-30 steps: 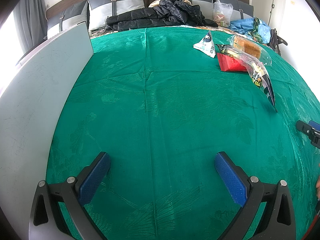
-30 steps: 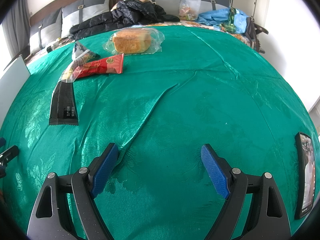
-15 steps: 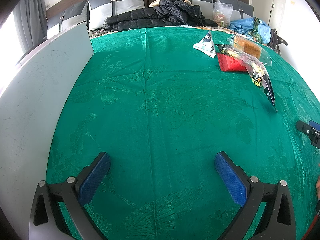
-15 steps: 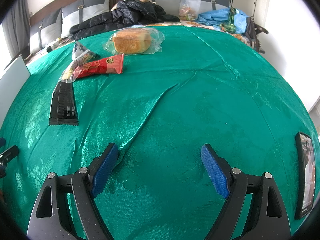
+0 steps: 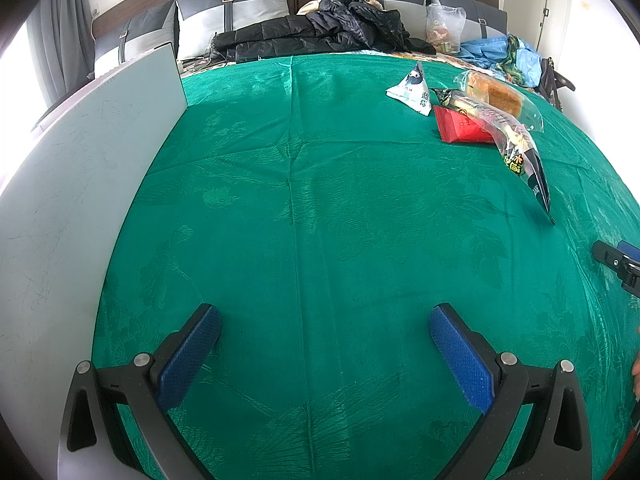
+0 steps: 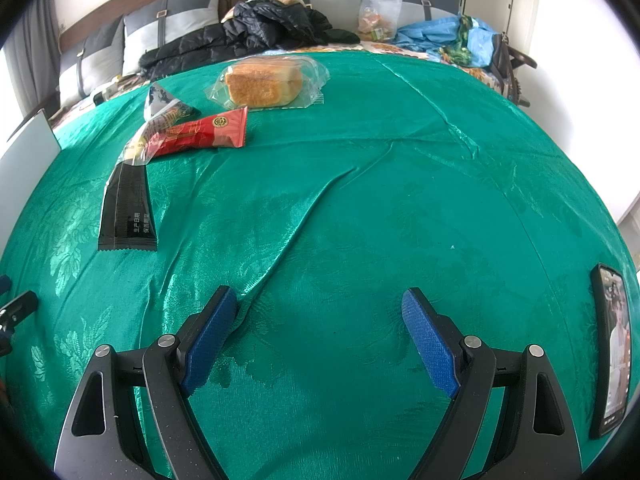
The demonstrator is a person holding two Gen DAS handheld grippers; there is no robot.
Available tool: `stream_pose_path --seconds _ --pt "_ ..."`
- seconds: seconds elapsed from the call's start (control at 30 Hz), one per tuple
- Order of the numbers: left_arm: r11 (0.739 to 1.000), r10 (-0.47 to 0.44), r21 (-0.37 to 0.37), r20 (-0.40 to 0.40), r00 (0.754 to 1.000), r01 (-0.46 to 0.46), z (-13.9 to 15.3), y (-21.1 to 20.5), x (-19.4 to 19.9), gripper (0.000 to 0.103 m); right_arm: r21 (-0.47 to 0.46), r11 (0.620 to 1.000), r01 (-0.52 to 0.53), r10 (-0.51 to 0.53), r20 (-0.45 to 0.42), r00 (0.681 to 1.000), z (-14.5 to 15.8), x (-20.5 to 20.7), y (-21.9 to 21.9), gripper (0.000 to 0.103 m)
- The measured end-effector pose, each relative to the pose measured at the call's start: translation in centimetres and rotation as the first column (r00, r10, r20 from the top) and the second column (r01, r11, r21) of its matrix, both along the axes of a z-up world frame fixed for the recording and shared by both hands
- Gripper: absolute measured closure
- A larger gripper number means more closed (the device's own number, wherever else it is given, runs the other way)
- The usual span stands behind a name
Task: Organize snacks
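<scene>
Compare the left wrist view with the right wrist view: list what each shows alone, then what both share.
Only the left wrist view: the triangular white packet's printed face, and the white board filling the left side. Only the right wrist view: a phone lying on the cloth at the right edge. Both: the green cloth, the bagged bread, the red packet, the long black-ended packet, the black jacket, and open, empty grippers, left and right.

black wrapper (image 6: 127, 216) w/ white chinese "生产日期 保质期至", other labels unreadable
</scene>
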State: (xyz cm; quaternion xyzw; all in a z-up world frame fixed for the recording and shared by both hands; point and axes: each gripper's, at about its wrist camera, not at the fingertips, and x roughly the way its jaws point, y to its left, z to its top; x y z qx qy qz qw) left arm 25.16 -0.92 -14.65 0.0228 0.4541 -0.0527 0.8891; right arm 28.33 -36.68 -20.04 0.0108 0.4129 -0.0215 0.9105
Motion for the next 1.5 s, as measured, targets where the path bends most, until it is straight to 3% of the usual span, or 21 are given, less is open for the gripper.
stream_pose_path --seconds 0.7,0.8,0.83,0.9,0.97,1.03,1.13,1.2,1.33,1.43,1.47,1.5 --pt "1.0 0.001 0.0 -0.001 1.0 -0.001 0.0 0.0 0.0 0.0 0.0 1.0 0.0 0.0 0.0 1.0 0.0 0.0 0.0 0.016" --pt "1.0 -0.008 0.001 -0.061 0.998 0.008 0.1 -0.2 0.5 0.0 0.001 1.0 0.0 0.0 0.0 1.0 0.0 0.0 0.0 0.016" --pt "1.0 -0.008 -0.021 -0.095 0.995 0.006 0.4 -0.4 0.9 0.001 0.0 1.0 0.0 0.0 0.0 1.0 0.0 0.0 0.0 0.016" --pt "0.991 -0.024 -0.133 -0.101 0.995 0.011 1.6 -0.6 1.5 0.001 0.0 1.0 0.0 0.0 0.0 1.0 0.0 0.0 0.0 0.016" --pt "0.957 -0.047 -0.289 -0.081 0.996 0.022 3.6 -1.4 2.8 0.001 0.0 1.0 0.0 0.0 0.0 1.0 0.0 0.0 0.0 0.016" --pt "0.92 -0.081 -0.39 -0.076 0.994 0.045 5.4 -3.3 4.8 0.001 0.0 1.0 0.0 0.0 0.0 1.0 0.0 0.0 0.0 0.016" --pt "0.893 -0.148 -0.443 -0.115 0.982 0.082 6.4 -7.0 8.3 0.001 0.0 1.0 0.0 0.0 0.0 1.0 0.0 0.0 0.0 0.016" --pt "0.901 -0.173 -0.424 -0.16 0.972 0.09 5.8 -9.7 10.5 0.001 0.0 1.0 0.0 0.0 0.0 1.0 0.0 0.0 0.0 0.016" --pt "0.963 -0.17 -0.244 -0.242 0.955 0.11 3.0 -13.9 13.4 0.001 0.0 1.0 0.0 0.0 0.0 1.0 0.0 0.0 0.0 0.016" --pt "0.982 -0.126 -0.169 -0.284 0.95 0.08 1.1 -14.4 14.3 0.002 0.0 1.0 0.0 0.0 0.0 1.0 0.0 0.0 0.0 0.016" --pt "0.983 -0.118 -0.168 -0.271 0.955 0.074 1.1 -14.3 14.2 0.006 0.0 1.0 0.0 0.0 0.0 1.0 0.0 0.0 0.0 0.016" --pt "0.982 -0.116 -0.176 -0.251 0.961 0.073 1.3 -14.3 14.1 0.017 0.0 1.0 0.0 0.0 0.0 1.0 0.0 0.0 0.0 0.016"
